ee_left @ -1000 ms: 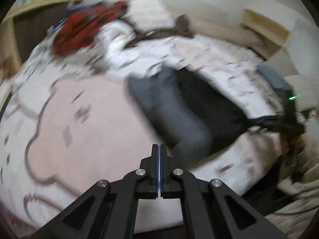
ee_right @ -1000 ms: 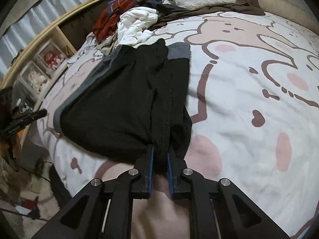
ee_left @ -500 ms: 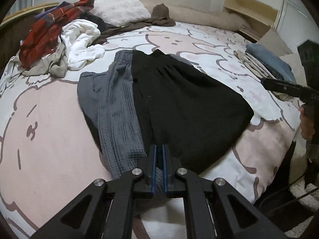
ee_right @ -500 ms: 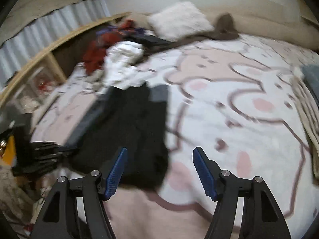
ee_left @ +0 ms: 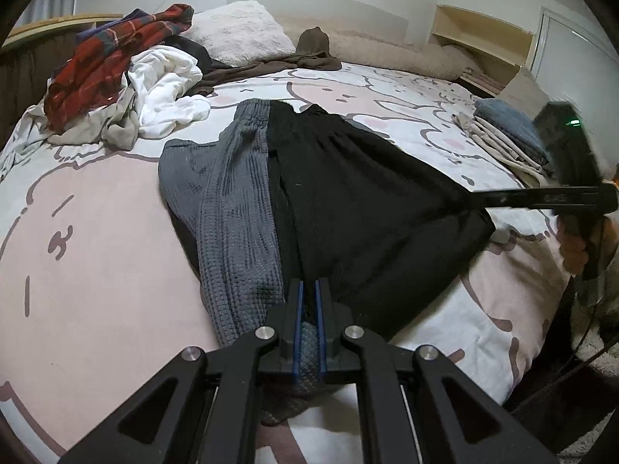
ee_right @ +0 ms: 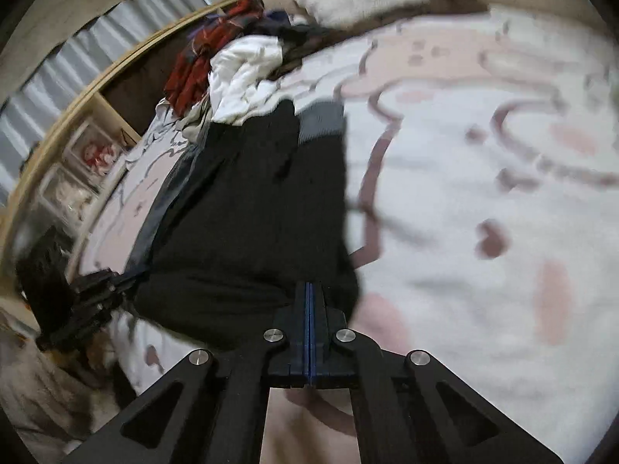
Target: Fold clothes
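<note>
- Fabric of the black-and-grey garment (ee_left: pixel 309 201) lies spread on the bed (ee_left: pixel 96 239); in the left wrist view the left hand-held gripper (ee_left: pixel 308 309) is clamped on its grey near hem.
- Same view: the right hand-held gripper (ee_left: pixel 474 198) reaches in from the right, its tips at the garment's black far corner; 1 folded stack (ee_left: pixel 506 135) sits beyond, and a clothes pile (ee_left: pixel 123 89) lies near the pillow (ee_left: pixel 240 31).
- Right wrist view, blurred: the right hand-held gripper (ee_right: pixel 309 290) has just snapped together; its pads meet at the black edge (ee_right: pixel 251 232), possibly pinching it.
</note>
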Demonstrator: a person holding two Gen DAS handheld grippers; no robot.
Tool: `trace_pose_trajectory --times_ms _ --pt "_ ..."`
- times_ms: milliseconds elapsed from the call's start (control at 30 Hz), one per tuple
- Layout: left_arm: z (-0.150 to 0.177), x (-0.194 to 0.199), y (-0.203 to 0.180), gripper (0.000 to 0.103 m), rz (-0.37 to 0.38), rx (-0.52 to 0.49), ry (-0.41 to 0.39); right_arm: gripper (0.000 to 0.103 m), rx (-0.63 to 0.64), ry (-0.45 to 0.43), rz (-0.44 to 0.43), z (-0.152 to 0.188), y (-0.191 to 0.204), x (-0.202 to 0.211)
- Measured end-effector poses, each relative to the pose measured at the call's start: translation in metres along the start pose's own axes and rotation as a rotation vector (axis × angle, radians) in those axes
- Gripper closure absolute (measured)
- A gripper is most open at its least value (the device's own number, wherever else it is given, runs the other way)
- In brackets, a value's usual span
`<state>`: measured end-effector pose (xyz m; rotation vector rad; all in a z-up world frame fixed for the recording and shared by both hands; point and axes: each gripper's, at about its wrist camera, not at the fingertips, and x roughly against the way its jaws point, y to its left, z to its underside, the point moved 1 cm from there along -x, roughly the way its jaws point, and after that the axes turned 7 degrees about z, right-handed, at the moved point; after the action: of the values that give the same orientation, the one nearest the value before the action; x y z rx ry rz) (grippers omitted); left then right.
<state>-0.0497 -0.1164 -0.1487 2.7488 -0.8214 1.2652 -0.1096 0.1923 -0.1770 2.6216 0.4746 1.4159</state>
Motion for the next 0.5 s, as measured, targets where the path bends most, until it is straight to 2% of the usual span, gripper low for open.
trace_pose_trajectory --times_ms 67,133,167,200,233,267,300,400,500 --pt "-0.003 0.004 -0.006 0.094 -0.025 -0.028 0.0 0.103 0.106 -0.036 0.085 0.0 0.011 0.016" --pt "-0.005 0.009 -0.021 0.084 -0.08 -0.116 0.002 0.103 0.244 -0.065 0.173 0.005 0.027 0.028" --pt "-0.006 0.011 -0.027 0.07 -0.104 -0.161 0.0 0.103 0.297 -0.07 0.196 0.008 0.033 0.031" --pt "-0.006 0.015 -0.035 0.04 -0.137 -0.215 -0.009 0.103 0.349 -0.075 0.22 0.011 0.04 0.033" --pt "-0.005 0.022 -0.046 0.027 -0.171 -0.284 -0.031 0.103 0.402 -0.081 0.243 0.014 0.046 0.036" --pt "-0.002 0.027 -0.056 0.019 -0.195 -0.352 -0.051 0.103 0.452 -0.081 0.26 0.018 0.053 0.037" --pt "0.001 0.033 -0.065 0.019 -0.214 -0.415 -0.067 0.103 0.491 -0.079 0.27 0.021 0.058 0.036" --pt "0.018 0.038 -0.091 0.019 -0.299 -0.654 -0.052 0.103 0.548 -0.081 0.282 0.027 0.068 0.034" --pt "0.043 0.027 -0.104 0.021 -0.4 -0.912 0.027 0.103 0.544 -0.087 0.271 0.028 0.07 0.033"
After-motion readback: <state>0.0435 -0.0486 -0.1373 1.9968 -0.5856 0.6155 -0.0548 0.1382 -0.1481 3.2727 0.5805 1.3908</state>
